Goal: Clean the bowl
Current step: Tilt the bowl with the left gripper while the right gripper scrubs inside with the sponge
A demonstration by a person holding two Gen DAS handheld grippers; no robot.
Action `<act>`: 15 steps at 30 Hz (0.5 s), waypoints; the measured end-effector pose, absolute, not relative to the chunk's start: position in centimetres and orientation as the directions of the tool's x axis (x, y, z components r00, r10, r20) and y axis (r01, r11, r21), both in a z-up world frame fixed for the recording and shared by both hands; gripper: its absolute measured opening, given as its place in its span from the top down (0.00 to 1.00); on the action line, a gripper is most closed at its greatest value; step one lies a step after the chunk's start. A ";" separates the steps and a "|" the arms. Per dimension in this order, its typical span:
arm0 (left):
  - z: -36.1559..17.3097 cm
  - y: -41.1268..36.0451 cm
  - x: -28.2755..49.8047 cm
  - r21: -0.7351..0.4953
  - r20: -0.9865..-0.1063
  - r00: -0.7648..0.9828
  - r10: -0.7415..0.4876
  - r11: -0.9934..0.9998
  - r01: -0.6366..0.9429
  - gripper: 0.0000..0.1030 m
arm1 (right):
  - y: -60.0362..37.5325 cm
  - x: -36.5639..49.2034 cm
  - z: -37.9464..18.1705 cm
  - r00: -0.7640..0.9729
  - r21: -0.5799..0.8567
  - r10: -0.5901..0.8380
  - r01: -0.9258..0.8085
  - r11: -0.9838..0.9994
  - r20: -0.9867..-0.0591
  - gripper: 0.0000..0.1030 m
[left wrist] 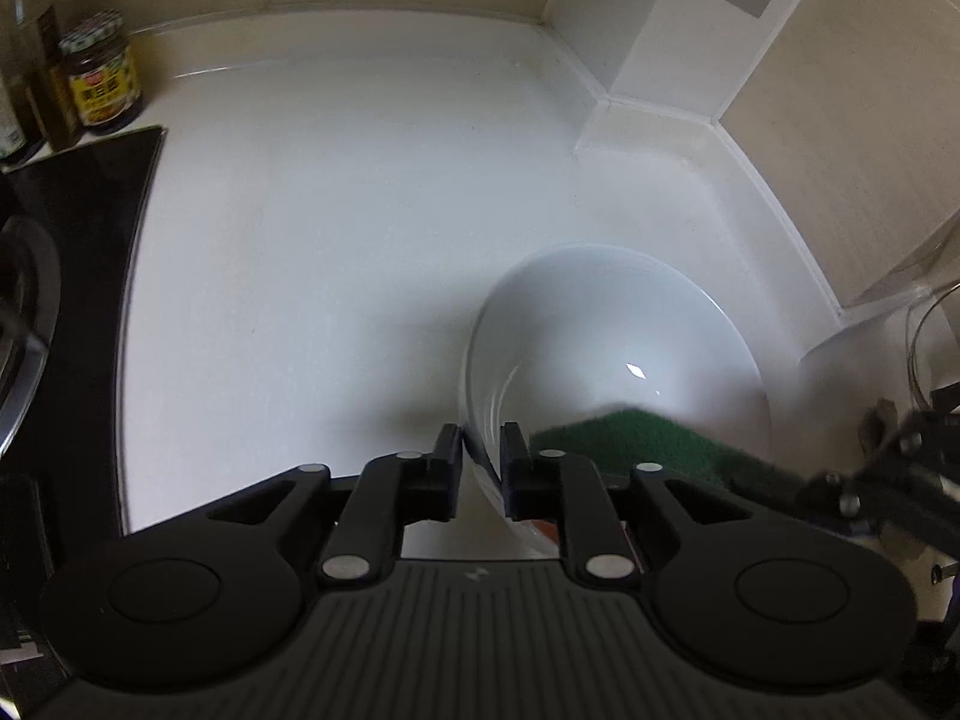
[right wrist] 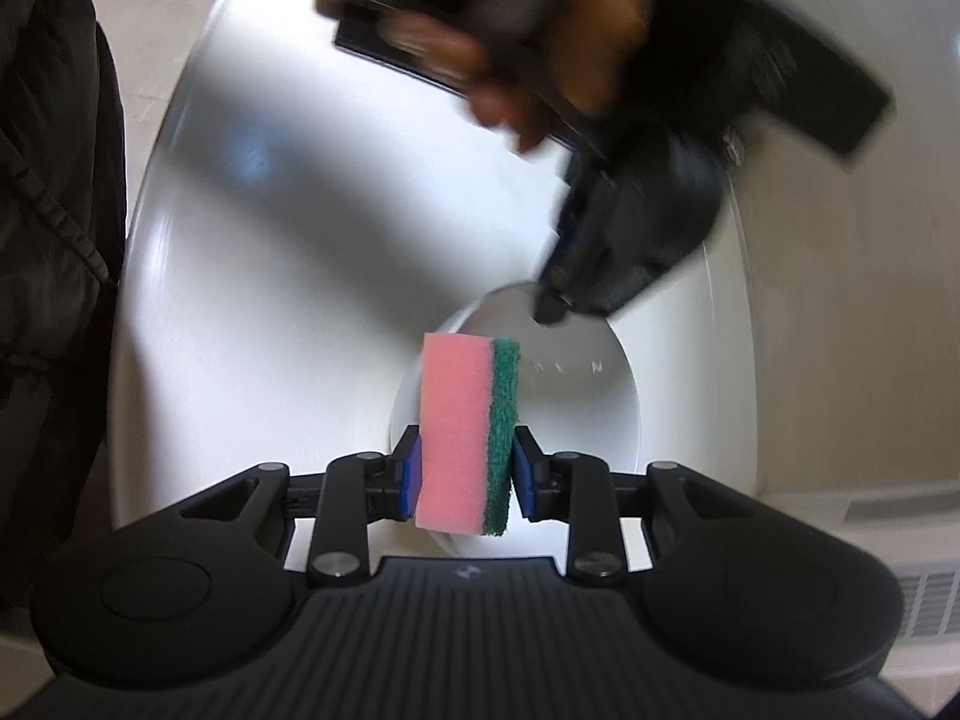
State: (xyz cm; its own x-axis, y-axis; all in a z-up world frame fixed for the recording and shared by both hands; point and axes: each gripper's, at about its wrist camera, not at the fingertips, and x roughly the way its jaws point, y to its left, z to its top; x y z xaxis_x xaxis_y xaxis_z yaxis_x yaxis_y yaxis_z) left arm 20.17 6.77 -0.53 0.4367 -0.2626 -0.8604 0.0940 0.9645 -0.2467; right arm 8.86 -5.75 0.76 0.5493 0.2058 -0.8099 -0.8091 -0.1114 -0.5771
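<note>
On a pale kitchen surface (left wrist: 336, 198), a white bowl (left wrist: 606, 330) sits at about four o'clock in the left wrist view, near the corner where the walls meet. Its near rim stands between the fingers of the left tool (left wrist: 482, 441), which are drawn in narrow and pinch that rim, one finger outside and one inside. A jar (left wrist: 102, 75) with a yellow label and a dark bottle (left wrist: 24, 60) stand far off at ten o'clock, beside the edge of a black stove top (left wrist: 90, 192).

From the right wrist view, the right tool (right wrist: 465, 468) is closed on a sponge (right wrist: 468, 432), pink foam on one side and a green scouring layer on the other, held upright at six o'clock. The sponge hangs over the bowl's open mouth; whether it touches the inside I cannot tell. At one o'clock a person's hand (right wrist: 576, 30), blurred, holds the left tool against the bowl's far rim.

The bowl looks glazed and shiny, so it is likely stiff, smooth, slippery when wet, and breakable if dropped. The rim is the sensible place to hold it, as now, with a firm pinch so it does not twist while being rubbed. The sponge is soft and light and gives under the grip. No dirt or suds show inside the bowl, so how far the cleaning has gone cannot be judged.
</note>
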 end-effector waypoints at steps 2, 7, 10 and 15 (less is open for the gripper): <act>-0.6 6.6 20.3 -0.221 -0.861 0.437 -0.261 0.965 0.141 0.84 | -4.6 8.9 0.3 0.547 -0.569 0.190 -0.817 -0.093 -0.815 0.75; -0.4 6.8 23.6 -0.184 -0.878 0.369 -0.304 0.927 0.327 0.87 | -1.8 8.6 -0.2 0.545 -0.559 0.153 -0.827 -0.067 -0.825 0.75; -0.3 6.5 25.9 -0.176 -0.885 0.337 -0.320 0.902 0.395 0.89 | -0.8 8.5 -0.5 0.557 -0.568 0.124 -0.819 -0.079 -0.821 0.75; -0.5 7.7 23.8 -0.182 -0.867 0.389 -0.313 0.923 0.338 0.83 | 0.5 9.2 -0.8 0.561 -0.566 0.093 -0.823 -0.048 -0.823 0.75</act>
